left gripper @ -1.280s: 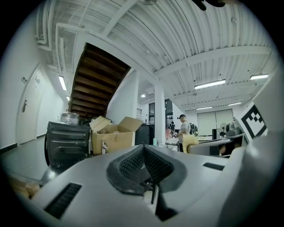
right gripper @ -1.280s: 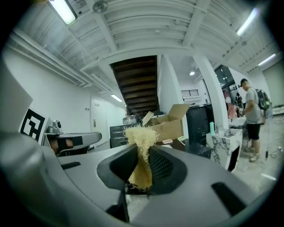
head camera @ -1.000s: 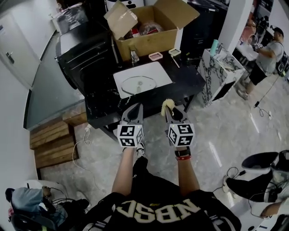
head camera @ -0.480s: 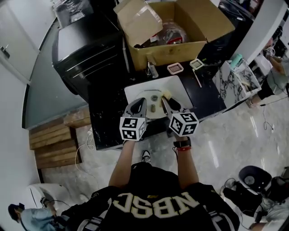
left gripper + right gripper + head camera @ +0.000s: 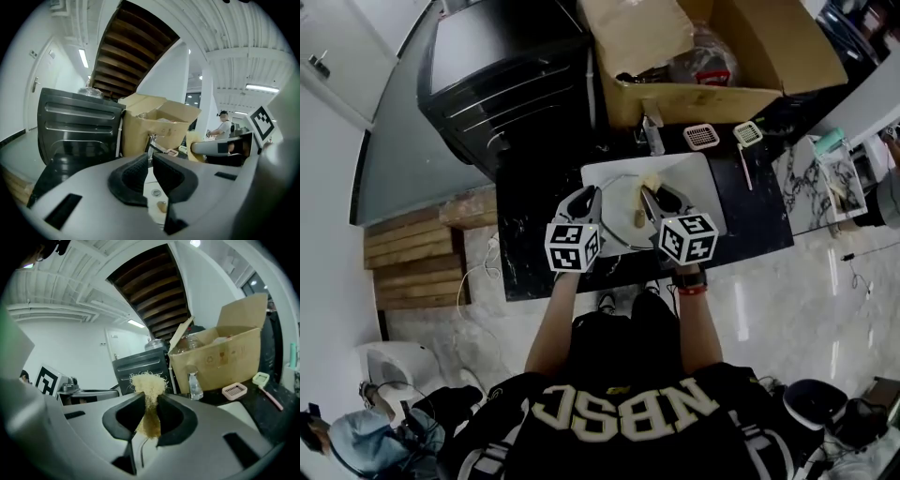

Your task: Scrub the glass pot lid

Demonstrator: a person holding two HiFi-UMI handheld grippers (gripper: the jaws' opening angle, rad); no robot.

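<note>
The glass pot lid (image 5: 625, 204) lies flat on a white mat (image 5: 698, 178) on the black table (image 5: 525, 244). Its small knob (image 5: 161, 206) shows below the jaws in the left gripper view. My left gripper (image 5: 591, 197) hovers over the lid's left edge, shut and empty (image 5: 151, 161). My right gripper (image 5: 648, 193) hovers over the lid's right side, shut on a yellow fibrous scrubber (image 5: 149, 383), whose tuft sticks out past the jaws (image 5: 652, 182). The grippers' bodies hide most of the lid in the head view.
An open cardboard box (image 5: 769, 56) stands at the table's back, next to a black cabinet (image 5: 506, 75). A small glass bottle (image 5: 653, 136), a pink grid tray (image 5: 701, 137) and a green brush (image 5: 748, 139) lie behind the mat. Wooden steps (image 5: 412, 272) sit at the left.
The person has stepped up to the table. Both grippers moved forward from over the floor to above the lid. The right one kept hold of the scrubber.
</note>
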